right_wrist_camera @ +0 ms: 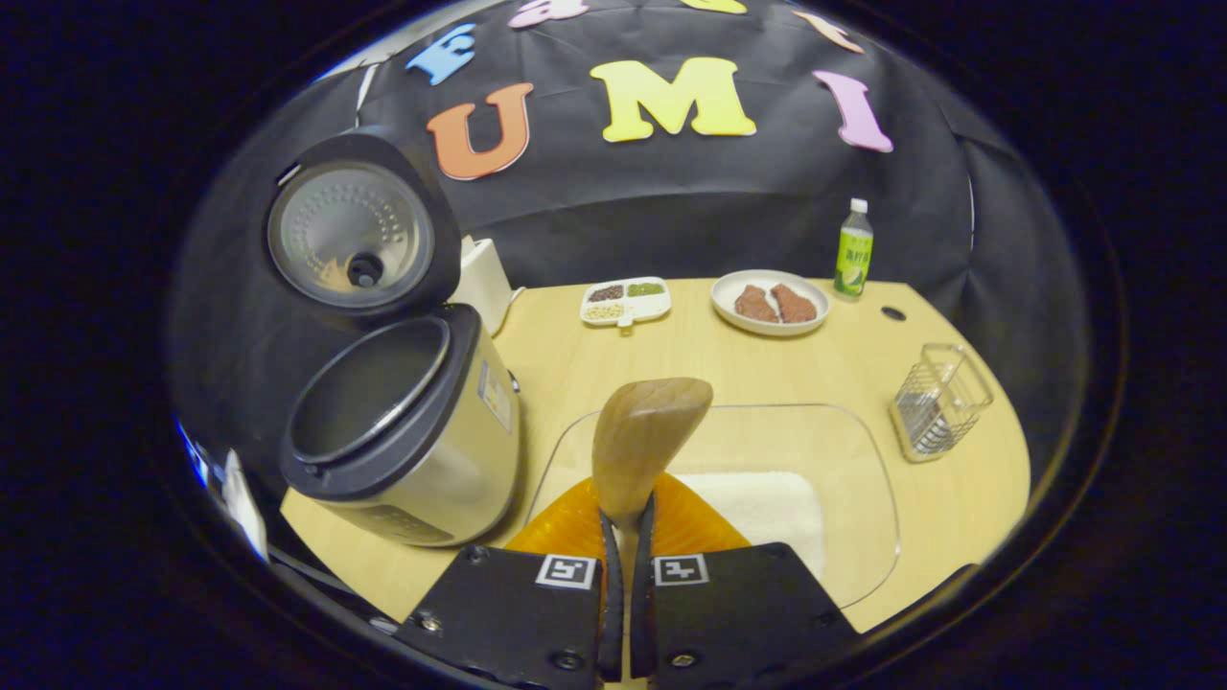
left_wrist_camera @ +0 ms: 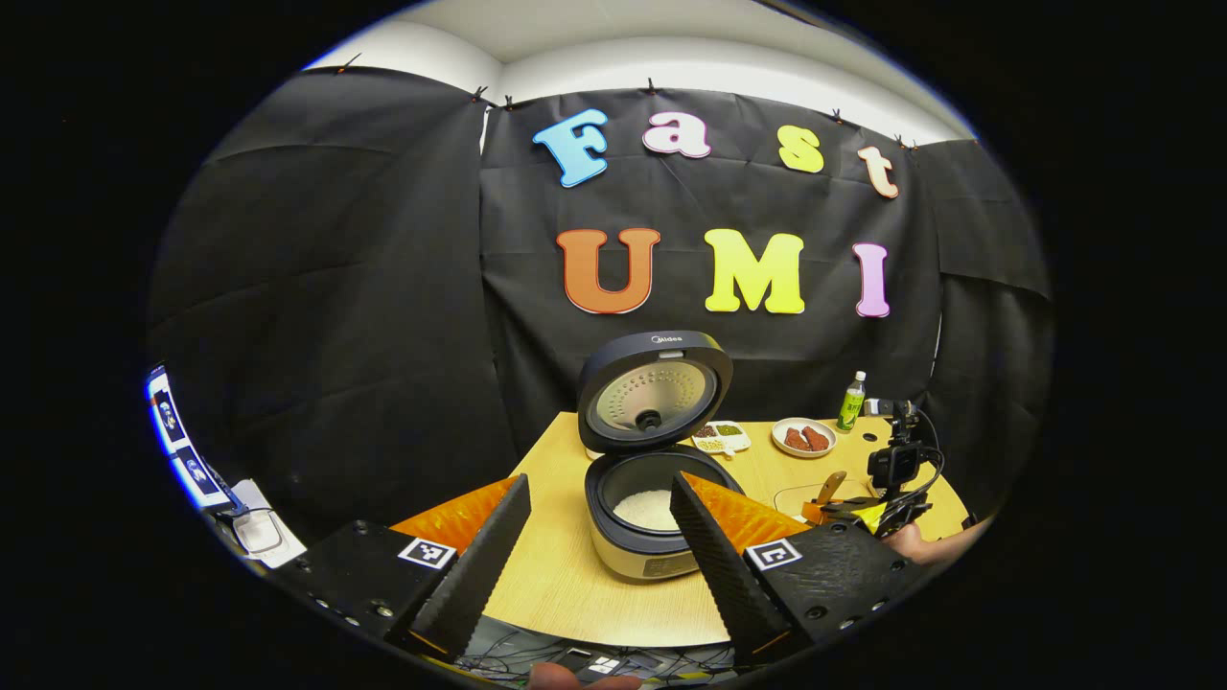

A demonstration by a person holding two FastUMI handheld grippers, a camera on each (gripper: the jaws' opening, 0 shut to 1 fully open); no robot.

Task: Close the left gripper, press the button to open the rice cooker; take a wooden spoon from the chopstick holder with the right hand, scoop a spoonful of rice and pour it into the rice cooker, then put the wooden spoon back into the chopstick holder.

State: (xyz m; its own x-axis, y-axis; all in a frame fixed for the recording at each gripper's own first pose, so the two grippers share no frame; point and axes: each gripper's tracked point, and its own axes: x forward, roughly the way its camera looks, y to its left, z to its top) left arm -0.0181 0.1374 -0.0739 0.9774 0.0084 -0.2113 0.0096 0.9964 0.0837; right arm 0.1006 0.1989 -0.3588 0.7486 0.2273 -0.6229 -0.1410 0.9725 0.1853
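The rice cooker (left_wrist_camera: 644,498) (right_wrist_camera: 403,422) stands on the wooden table with its lid up; white rice lies in its pot in the left gripper view. My left gripper (left_wrist_camera: 599,498) is open, held back from the cooker with its fingers spread on either side of it. My right gripper (right_wrist_camera: 628,532) is shut on the handle of the wooden spoon (right_wrist_camera: 644,436), whose bowl points up and forward above a clear glass tray (right_wrist_camera: 853,479) holding white rice (right_wrist_camera: 767,508). The wire chopstick holder (right_wrist_camera: 937,401) stands to the right. The right gripper with the spoon (left_wrist_camera: 829,487) also shows in the left gripper view.
At the back of the table (right_wrist_camera: 690,355) are a divided white dish of grains (right_wrist_camera: 625,301), a white plate with brown pieces (right_wrist_camera: 770,302) and a green bottle (right_wrist_camera: 852,251). A white box (right_wrist_camera: 482,273) stands behind the cooker. A hand (left_wrist_camera: 925,541) holds the right gripper.
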